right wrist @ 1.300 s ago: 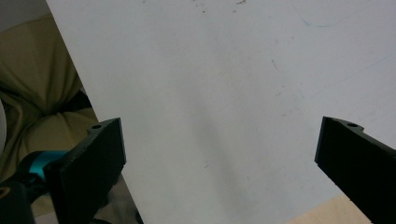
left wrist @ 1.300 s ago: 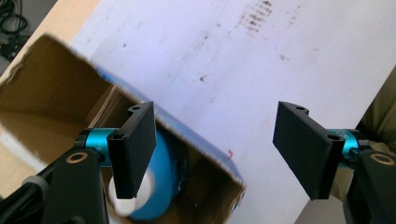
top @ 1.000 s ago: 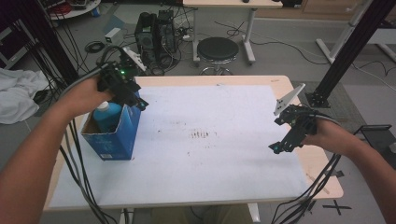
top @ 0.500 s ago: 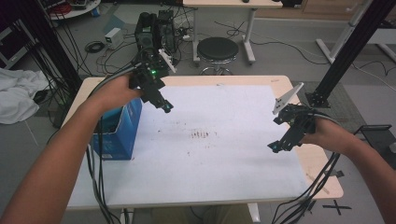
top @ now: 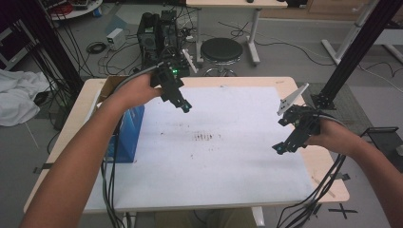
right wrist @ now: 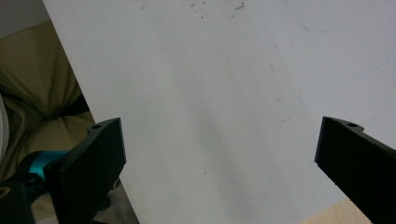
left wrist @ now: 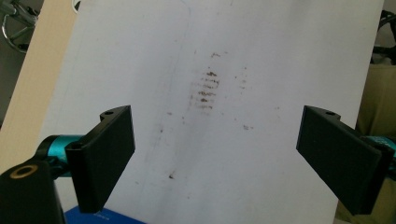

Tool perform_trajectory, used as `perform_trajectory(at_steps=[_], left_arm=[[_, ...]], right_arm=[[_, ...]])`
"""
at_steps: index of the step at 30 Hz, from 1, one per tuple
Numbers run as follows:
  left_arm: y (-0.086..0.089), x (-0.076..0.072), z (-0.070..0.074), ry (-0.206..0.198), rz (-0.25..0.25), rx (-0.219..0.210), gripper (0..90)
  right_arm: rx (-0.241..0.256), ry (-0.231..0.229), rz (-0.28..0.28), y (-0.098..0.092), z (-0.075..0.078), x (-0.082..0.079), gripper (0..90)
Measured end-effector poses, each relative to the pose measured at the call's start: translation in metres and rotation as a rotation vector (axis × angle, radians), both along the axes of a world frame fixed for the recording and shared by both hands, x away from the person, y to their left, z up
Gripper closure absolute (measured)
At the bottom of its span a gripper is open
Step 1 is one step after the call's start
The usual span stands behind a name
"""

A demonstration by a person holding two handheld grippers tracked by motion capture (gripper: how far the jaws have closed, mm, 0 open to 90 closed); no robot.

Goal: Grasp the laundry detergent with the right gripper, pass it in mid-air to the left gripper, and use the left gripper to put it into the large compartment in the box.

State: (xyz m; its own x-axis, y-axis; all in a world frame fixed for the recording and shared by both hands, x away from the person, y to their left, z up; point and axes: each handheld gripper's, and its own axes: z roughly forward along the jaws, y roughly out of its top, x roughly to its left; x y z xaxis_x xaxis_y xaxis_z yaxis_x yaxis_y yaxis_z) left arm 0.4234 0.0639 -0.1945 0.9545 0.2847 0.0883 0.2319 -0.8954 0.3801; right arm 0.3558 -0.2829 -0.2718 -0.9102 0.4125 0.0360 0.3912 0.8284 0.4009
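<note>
The left tongs hang released above the white sheet, just beside the blue box. The right tongs, also released and empty, hover near the desk's right edge.

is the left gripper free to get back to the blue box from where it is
Probably yes. The left gripper hangs open and empty above the white sheet, just beside the blue box. Nothing lies between them; only the person's own forearm crosses over the box.

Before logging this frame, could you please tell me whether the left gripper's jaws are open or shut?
Open. In the left gripper view, the left gripper has its two black jaws standing wide apart, with only the stained white sheet between them.
</note>
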Motion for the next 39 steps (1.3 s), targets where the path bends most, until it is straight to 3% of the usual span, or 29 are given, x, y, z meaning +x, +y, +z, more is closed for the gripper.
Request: perform_trajectory(at_steps=[6,7,10,13,17,20,25,29,36,38,39], left_arm=[[-0.011,0.005,-0.004,0.004,-0.018,0.009,11.5],[-0.012,0.006,-0.005,0.003,-0.019,0.013,11.5],[-0.016,0.007,-0.009,0.01,-0.01,0.008,11.5],[-0.02,0.009,-0.011,0.012,-0.046,0.045,11.6],[-0.024,0.009,-0.017,0.017,-0.031,0.023,11.6],[-0.025,0.011,-0.019,0.023,-0.045,0.04,11.6],[-0.027,0.01,-0.023,0.029,-0.039,0.017,11.6],[-0.027,0.009,-0.023,0.024,-0.042,0.04,11.6],[-0.027,0.009,-0.025,0.034,-0.04,0.023,11.6],[-0.026,0.01,-0.025,0.032,-0.051,0.043,11.6],[-0.025,0.01,-0.026,0.03,-0.048,0.025,11.6]], right_arm=[[-0.017,0.012,-0.003,0.001,0.0,0.0,0.8],[-0.011,-0.023,0.001,0.001,0.0,0.002,0.8],[-0.018,-0.017,-0.008,0.002,0.0,0.002,0.8],[-0.01,-0.013,-0.005,0.003,-0.001,0.002,0.8],[-0.014,-0.01,-0.015,0.005,-0.001,0.002,0.8],[-0.003,-0.013,0.001,0.005,-0.002,0.005,0.8],[-0.001,-0.014,0.001,0.005,-0.002,0.006,0.8],[-0.007,-0.006,-0.003,0.007,-0.002,0.005,0.8],[-0.006,-0.009,-0.001,0.006,-0.003,0.006,0.8],[-0.012,-0.004,-0.004,0.006,-0.003,0.006,0.8],[-0.008,-0.008,0.002,0.006,-0.003,0.006,0.8]])
